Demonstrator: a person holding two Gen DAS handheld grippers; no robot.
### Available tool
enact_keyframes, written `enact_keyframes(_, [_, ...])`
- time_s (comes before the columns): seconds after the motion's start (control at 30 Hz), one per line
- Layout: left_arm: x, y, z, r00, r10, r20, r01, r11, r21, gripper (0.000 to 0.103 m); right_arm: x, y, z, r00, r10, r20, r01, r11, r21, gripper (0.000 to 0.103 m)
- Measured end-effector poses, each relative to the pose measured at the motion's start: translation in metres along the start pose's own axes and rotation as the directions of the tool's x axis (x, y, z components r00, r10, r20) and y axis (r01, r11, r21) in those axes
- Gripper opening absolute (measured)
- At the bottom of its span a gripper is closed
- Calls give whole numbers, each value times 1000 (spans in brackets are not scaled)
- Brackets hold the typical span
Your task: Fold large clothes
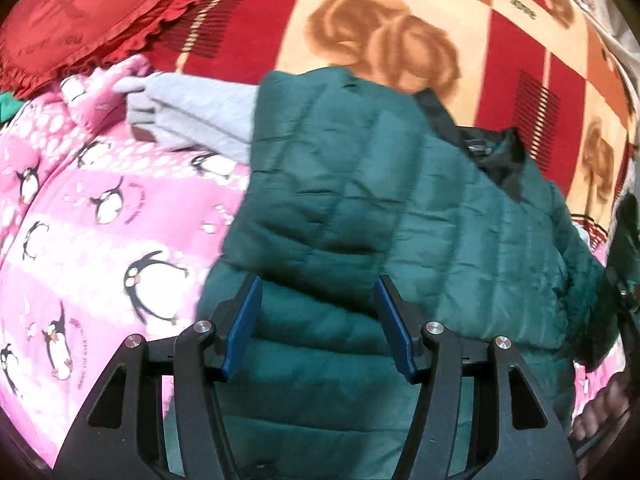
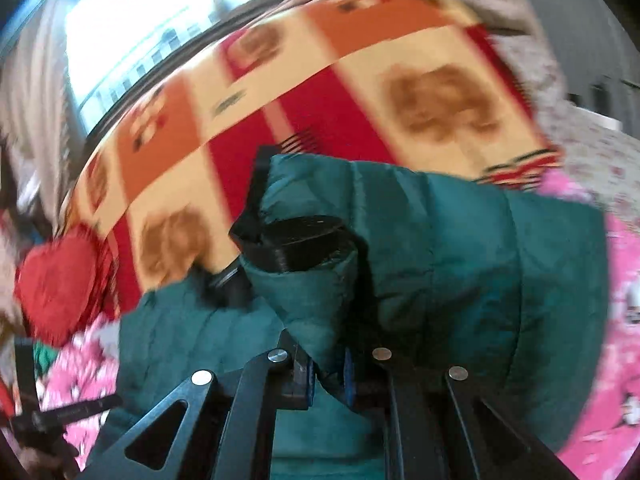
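Overhead, green puffer jacket (image 2: 460,248) fold between closed right tongs (image 2: 328,376).

Bed (image 1: 516,64), pink penguin blanket (image 1: 100,208), green jacket (image 1: 360,200), red cushion (image 1: 72,12)

The word "love" stands on the patterned blanket (image 1: 524,6); the red cushion's (image 1: 60,12) lettering is unreadable
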State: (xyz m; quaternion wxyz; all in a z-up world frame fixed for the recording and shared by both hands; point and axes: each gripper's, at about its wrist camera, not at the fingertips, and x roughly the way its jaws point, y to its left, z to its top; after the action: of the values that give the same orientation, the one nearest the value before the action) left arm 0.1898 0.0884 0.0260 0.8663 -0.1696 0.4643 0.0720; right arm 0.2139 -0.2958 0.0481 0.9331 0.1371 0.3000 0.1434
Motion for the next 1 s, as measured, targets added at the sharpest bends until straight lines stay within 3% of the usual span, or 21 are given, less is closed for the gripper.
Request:
enact_keyframes(0.17, [1, 14, 3, 999, -33, -22, 33, 999, -24, 58, 42, 72, -32, 986, 128, -104, -143, 978, -150, 10])
enact_keyframes(0.3, [-5, 20, 7, 1000, -30, -6, 30, 999, -23, 58, 68, 99, -51, 970, 146, -193, -188, 958, -217, 11])
enact_keyframes(0.4, [-5, 28, 11, 999, -36, -8, 35, 998, -49, 58, 76, 104, -57, 961, 158, -229, -209, 953, -219, 26])
enact_keyframes(0.47, [-6, 35, 13, 999, -39, -3, 38, 997, -73, 58, 74, 102, -57, 960, 174, -221, -218, 956, -195, 46])
enact_keyframes(0.53, [-8, 39, 16, 999, -45, 3, 45, 995, -93, 58, 71, 102, -56, 960, 177, -217, -220, 956, -192, 73])
enact_keyframes(0.63, [-11, 40, 17, 998, -56, 10, 57, 993, -106, 58, 59, 107, -57, 955, 176, -240, -230, 948, -221, 74])
enact_keyframes(0.73, [-12, 31, 17, 996, -89, 15, 91, 991, -102, 58, 37, 106, -61, 964, 124, -233, -191, 939, -288, 74])
enact_keyframes(0.83, [-13, 9, 15, 983, -181, 34, 182, 982, -55, 58, 22, 89, -67, 969, -46, -242, -42, 938, -345, 74])
enact_keyframes(1.0, [-10, -43, 6, 931, -365, 31, 361, 929, 81, 58, 6, 38, -80, 935, -228, -272, 128, 932, -340, 74])
